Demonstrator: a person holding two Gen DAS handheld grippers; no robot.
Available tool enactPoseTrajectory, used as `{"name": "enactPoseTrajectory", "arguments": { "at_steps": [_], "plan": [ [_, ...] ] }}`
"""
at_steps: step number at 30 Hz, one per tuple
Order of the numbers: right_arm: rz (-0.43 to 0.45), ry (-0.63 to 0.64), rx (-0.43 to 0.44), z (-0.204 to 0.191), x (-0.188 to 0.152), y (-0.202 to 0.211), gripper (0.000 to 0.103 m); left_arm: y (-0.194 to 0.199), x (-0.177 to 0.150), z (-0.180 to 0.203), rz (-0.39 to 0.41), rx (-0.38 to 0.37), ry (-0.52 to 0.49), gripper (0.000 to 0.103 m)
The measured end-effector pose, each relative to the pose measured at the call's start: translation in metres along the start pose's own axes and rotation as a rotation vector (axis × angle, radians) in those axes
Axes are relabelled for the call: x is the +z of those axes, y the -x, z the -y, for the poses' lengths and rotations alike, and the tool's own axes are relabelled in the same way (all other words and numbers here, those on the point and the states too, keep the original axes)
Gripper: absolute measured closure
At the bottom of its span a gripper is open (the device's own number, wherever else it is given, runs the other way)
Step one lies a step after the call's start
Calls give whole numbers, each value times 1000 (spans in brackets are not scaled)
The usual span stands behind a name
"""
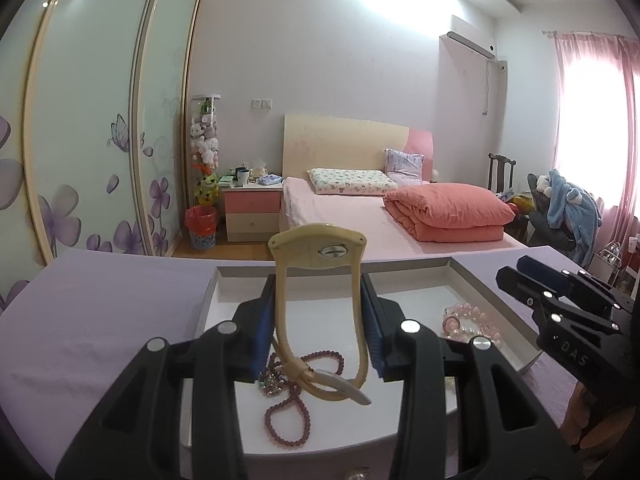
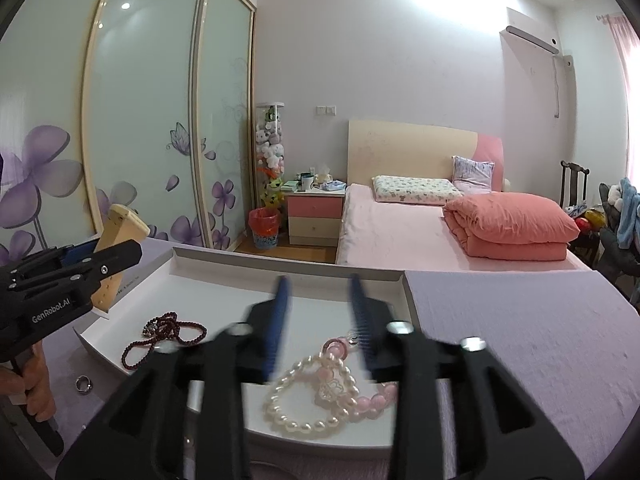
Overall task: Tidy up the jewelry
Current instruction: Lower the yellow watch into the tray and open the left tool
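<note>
The left gripper (image 1: 318,332) clamps a cream watch (image 1: 320,280) above the white tray (image 1: 496,300) — its loose strap could snag the dark red beads (image 1: 288,412). The right gripper (image 2: 320,320), jaws parted and empty, hovers over the pearl bracelets (image 2: 316,396) — it may drag them.

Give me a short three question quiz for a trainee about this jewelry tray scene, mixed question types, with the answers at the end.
1. True or false: the left gripper grips a cream strap wristwatch.
2. Which lies beneath the right gripper? A) white pearl bracelet B) dark red bead necklace C) silver ring
3. Fill in: the silver ring lies ____ the white tray.

Key: 1 true; 2 A; 3 outside
</note>
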State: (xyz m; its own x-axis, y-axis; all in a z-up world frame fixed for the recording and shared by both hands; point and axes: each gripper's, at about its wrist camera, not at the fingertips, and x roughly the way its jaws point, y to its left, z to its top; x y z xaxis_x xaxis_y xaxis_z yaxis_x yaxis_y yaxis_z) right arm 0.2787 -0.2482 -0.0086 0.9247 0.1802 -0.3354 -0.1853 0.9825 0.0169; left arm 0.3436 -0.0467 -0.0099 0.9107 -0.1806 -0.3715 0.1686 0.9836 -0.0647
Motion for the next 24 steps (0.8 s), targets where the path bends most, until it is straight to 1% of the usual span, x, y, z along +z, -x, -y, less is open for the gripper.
{"name": "enactPoseTrajectory", "arguments": {
  "at_steps": [6, 10, 16, 24],
  "plan": [
    [1, -6, 1, 1, 2, 0, 63, -4, -2, 2, -7, -2, -3, 63],
    [0, -7, 4, 0, 1, 0, 63, -7, -3, 3, -12, 10, -6, 60],
    [-1, -7, 4, -2, 1, -1, 63, -5, -2, 2, 6, 16, -9, 59],
    [0, -8, 2, -2, 1, -1, 63, -2, -1, 0, 6, 23, -6, 59]
  ]
}}
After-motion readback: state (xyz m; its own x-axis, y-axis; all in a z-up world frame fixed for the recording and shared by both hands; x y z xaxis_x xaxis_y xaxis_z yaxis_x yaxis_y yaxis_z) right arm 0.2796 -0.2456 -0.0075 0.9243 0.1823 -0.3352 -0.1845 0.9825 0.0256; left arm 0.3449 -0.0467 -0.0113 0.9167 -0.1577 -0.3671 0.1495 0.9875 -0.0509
